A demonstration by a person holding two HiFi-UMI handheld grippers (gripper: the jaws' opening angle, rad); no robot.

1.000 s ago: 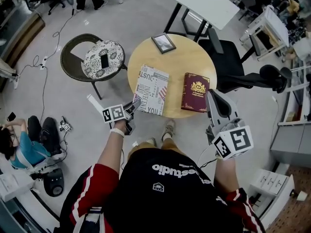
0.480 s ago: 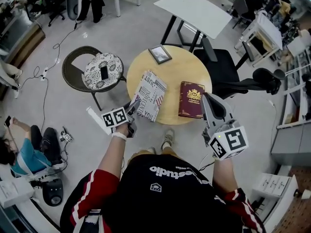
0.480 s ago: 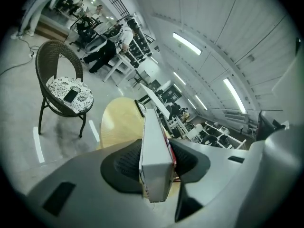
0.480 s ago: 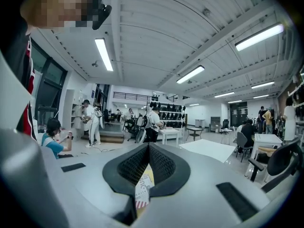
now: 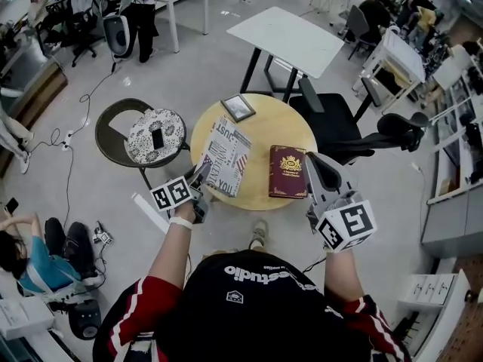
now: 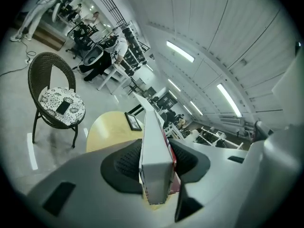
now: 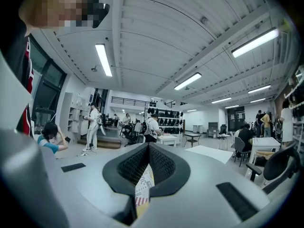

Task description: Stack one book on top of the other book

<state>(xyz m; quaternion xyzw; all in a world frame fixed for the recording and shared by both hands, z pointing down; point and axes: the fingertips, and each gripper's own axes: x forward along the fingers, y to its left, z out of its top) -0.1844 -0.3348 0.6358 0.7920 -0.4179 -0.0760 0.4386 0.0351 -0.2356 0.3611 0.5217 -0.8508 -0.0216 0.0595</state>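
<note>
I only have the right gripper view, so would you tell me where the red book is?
Observer: The red book lies flat on the table, just left of the right gripper.
Operator: Thank you. Is anything holding the printed book?
Observer: Yes, the left gripper is shut on the printed book, at its near left edge.
Operator: Is the red book's cover free?
Observer: Yes, nothing lies on it.
</note>
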